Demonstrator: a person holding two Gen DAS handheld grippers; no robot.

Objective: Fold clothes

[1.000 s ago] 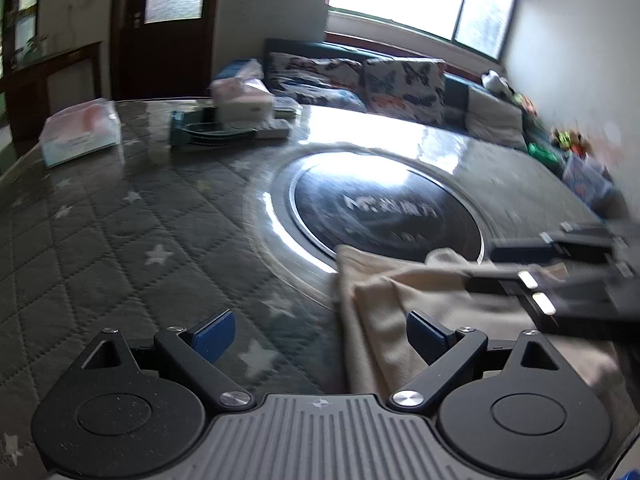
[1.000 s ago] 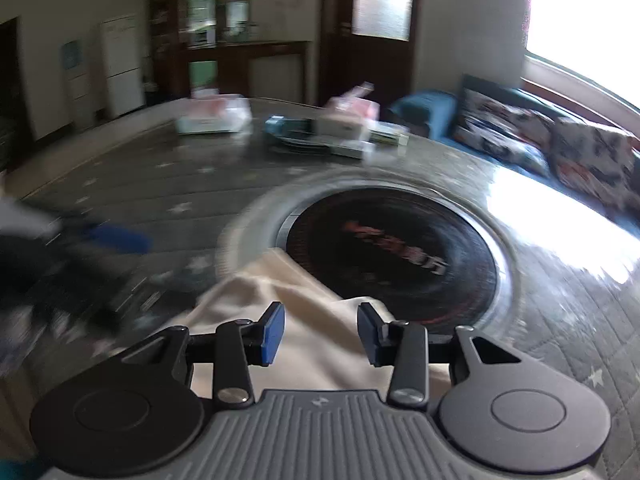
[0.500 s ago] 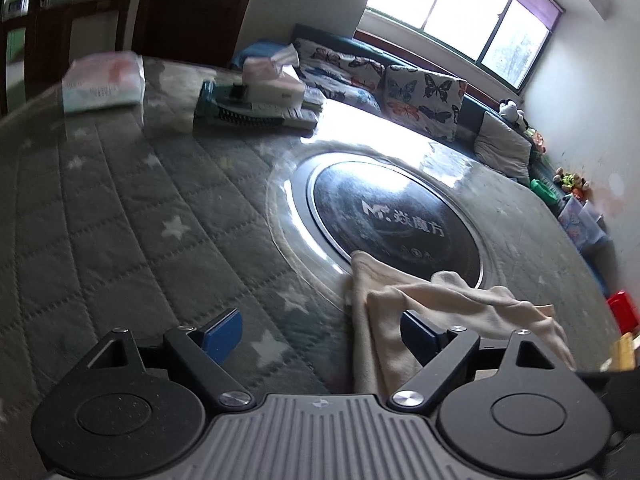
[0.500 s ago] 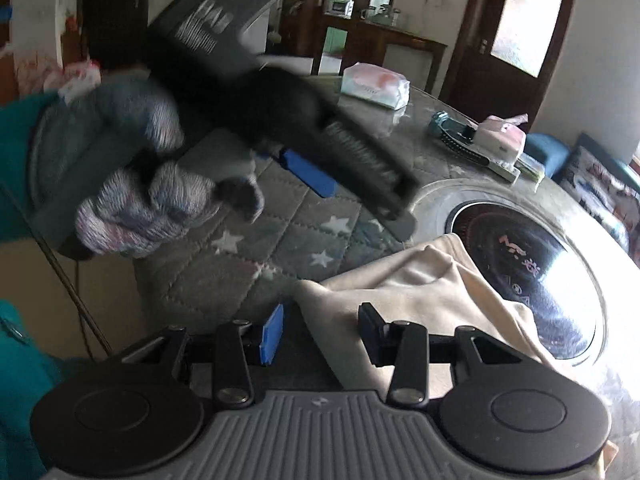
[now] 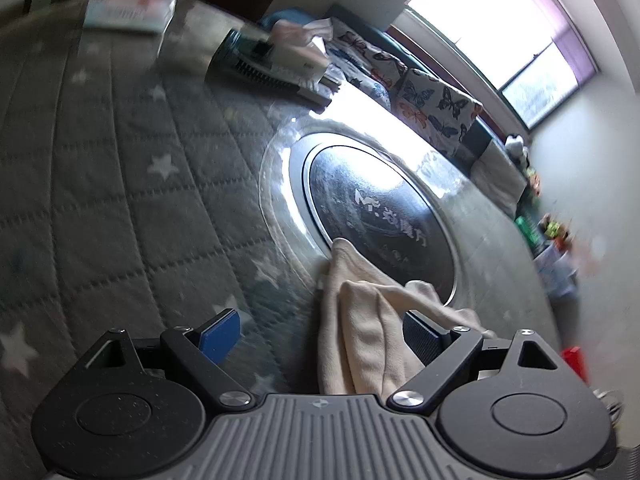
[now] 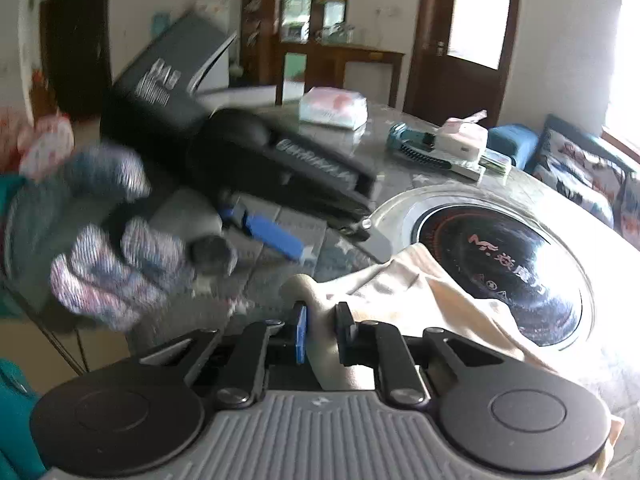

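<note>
The worktop (image 5: pixel 100 184) is round and covered with a grey quilted cloth printed with white stars, under a glossy clear sheet that throws back the window light. Set into its middle is a black glass disc (image 5: pixel 384 216) with a silver ring and pale lettering. A cream garment (image 5: pixel 368 320) lies bunched at the near edge of that disc, one corner reaching onto the black glass.

The right tool (image 6: pixel 322 330) is closing its jaws on a raised fold of the garment (image 6: pixel 400 300); the cloth sits pinched between the blue pad and the black one. The left tool (image 5: pixel 316 334) stands wide open just above the worktop, with the garment lying between its fingers nearer the right-hand one; the pads do not press on it. In the right wrist view the left tool is a blurred dark body held in a knitted glove (image 6: pixel 104 248).

At the far side of the worktop sit a wipes pack (image 6: pixel 334 108), a tissue box (image 6: pixel 464 138) and a teal brush (image 6: pixel 416 148). Beyond are a sofa with butterfly cushions (image 5: pixel 432 100) under a bright window (image 5: pixel 500 28), a dark wooden door (image 6: pixel 468 36) and a glass-fronted cabinet (image 6: pixel 304 4).
</note>
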